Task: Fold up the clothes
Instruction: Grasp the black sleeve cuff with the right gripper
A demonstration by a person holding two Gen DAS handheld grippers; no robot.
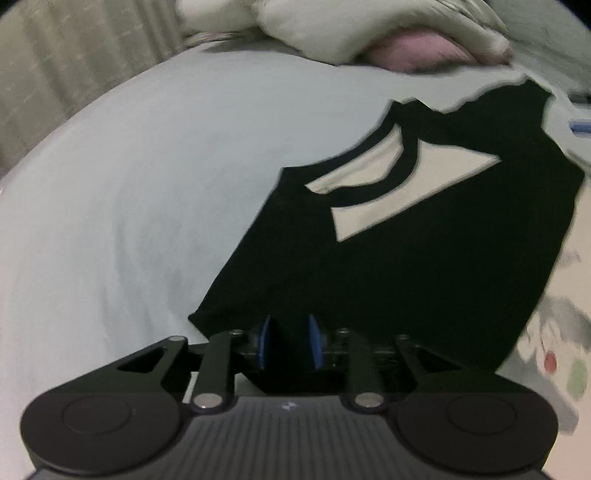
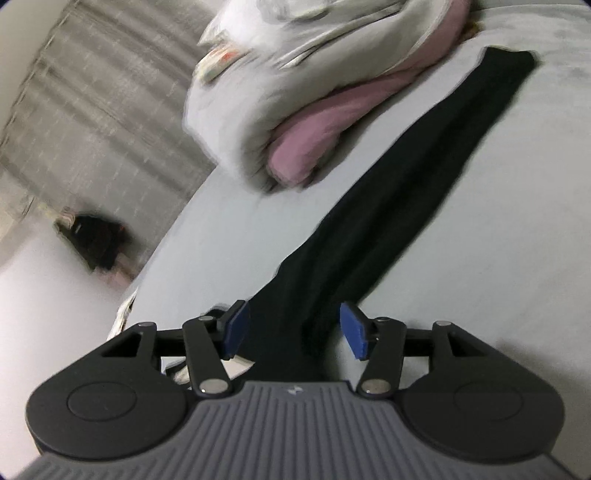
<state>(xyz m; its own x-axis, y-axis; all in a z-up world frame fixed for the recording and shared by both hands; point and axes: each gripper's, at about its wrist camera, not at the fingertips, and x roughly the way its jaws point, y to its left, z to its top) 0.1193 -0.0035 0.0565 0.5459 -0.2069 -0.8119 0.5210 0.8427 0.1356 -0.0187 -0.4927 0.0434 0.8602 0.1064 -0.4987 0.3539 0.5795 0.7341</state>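
Note:
A black top (image 1: pixel 406 277) with white panels (image 1: pixel 413 184) lies flat on the pale bed sheet (image 1: pixel 147 184). My left gripper (image 1: pixel 290 341) hovers at the top's near hem, its blue pads (image 1: pixel 265 343) a little apart with black cloth lying between them; it is open. In the right wrist view the same black top (image 2: pixel 406 192) looks like a long dark strip running away to the upper right. My right gripper (image 2: pixel 295 326) straddles its near end. Its blue pads (image 2: pixel 354 332) stand wide apart, and pale sheet shows between the right pad and the cloth.
A heap of white and pink bedding (image 1: pixel 332 29) (image 2: pixel 295 92) lies past the top. A patterned cloth (image 1: pixel 561 332) sits to its right. The bed's edge drops to a pale floor (image 2: pixel 55 314), where a dark bag (image 2: pixel 96 243) lies below a curtain (image 2: pixel 92 110).

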